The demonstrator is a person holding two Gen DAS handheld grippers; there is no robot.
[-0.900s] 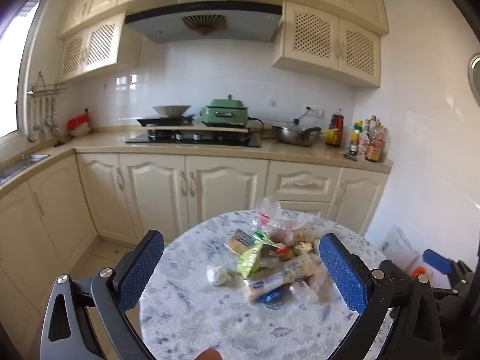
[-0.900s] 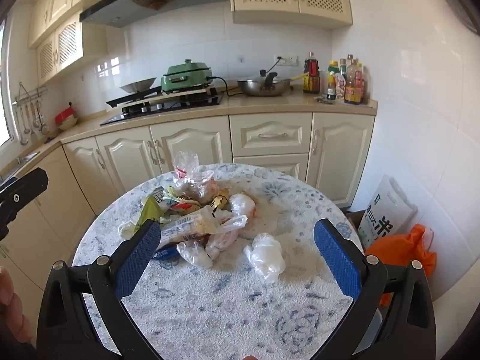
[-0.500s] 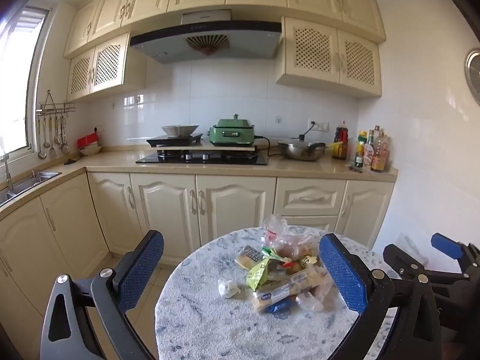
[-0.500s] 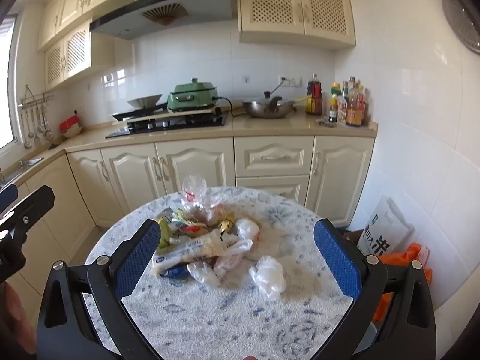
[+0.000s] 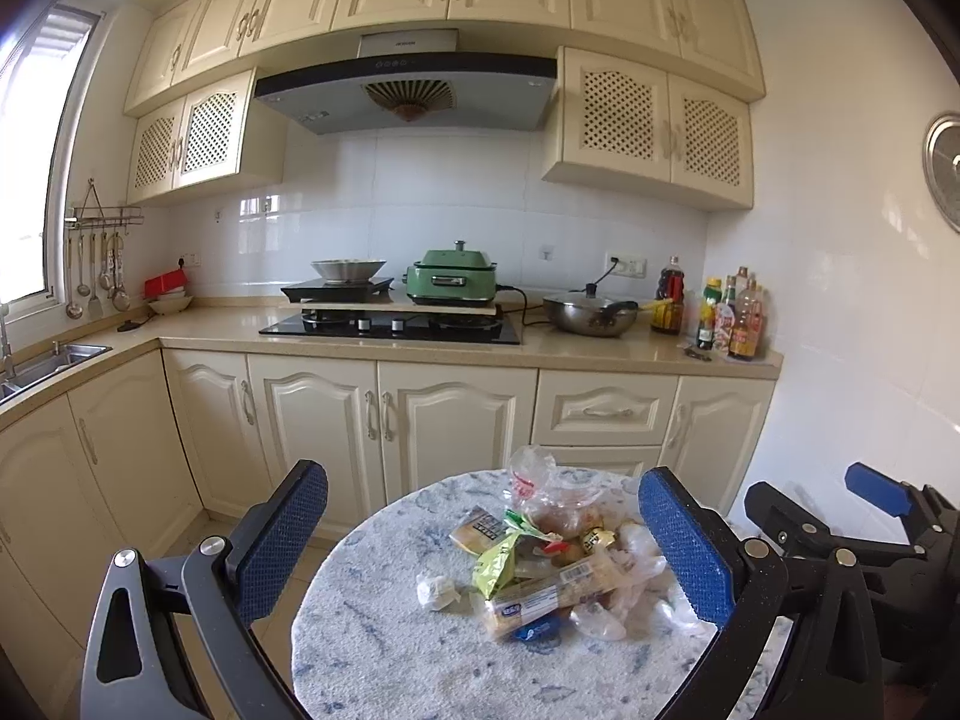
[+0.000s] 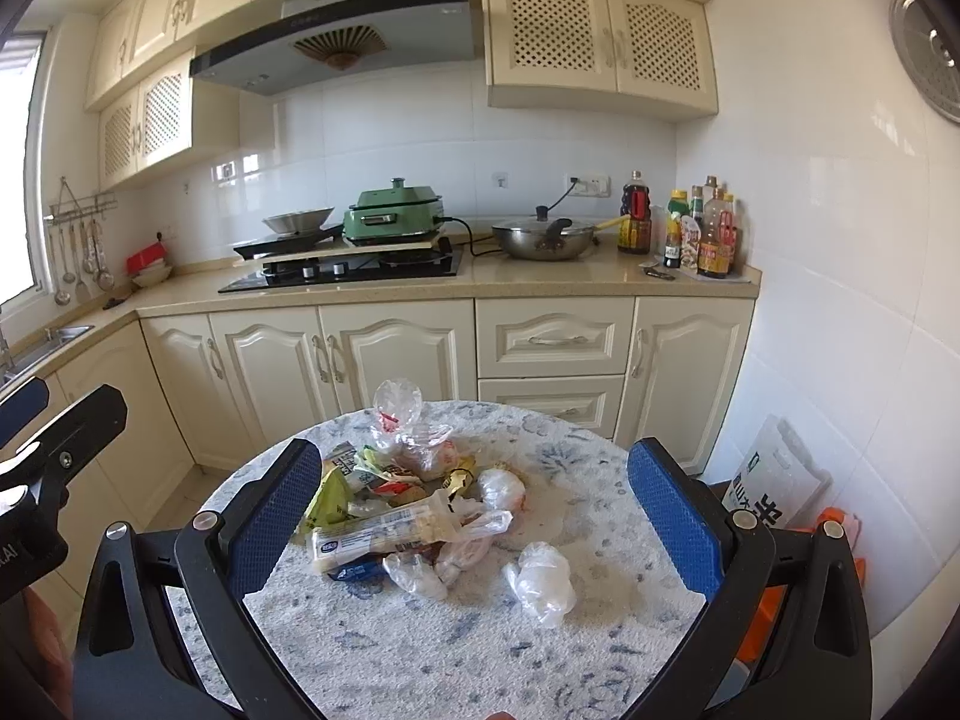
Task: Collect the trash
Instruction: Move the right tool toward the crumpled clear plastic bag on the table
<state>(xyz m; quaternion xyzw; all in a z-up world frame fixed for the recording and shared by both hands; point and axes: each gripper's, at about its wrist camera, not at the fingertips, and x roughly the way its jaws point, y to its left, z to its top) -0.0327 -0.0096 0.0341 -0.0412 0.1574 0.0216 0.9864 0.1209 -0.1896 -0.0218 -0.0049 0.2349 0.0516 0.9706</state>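
Both hand-held grippers (image 5: 483,534) (image 6: 474,516) gape above crinkly, perhaps plastic, wrappers (image 6: 414,510) on round speckled table (image 6: 420,648).

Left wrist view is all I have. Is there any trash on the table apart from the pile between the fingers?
Observer: Yes. A crumpled clear plastic bag lies alone on the round table, right of the trash pile and apart from it.
Operator: Anywhere to put it all?
Observer: An orange bag sits on the floor right of the table, by the wall. Whether it is meant for trash, I cannot tell.
Operator: Is the right gripper holding anything?
Observer: No, the right gripper is open and holds nothing.
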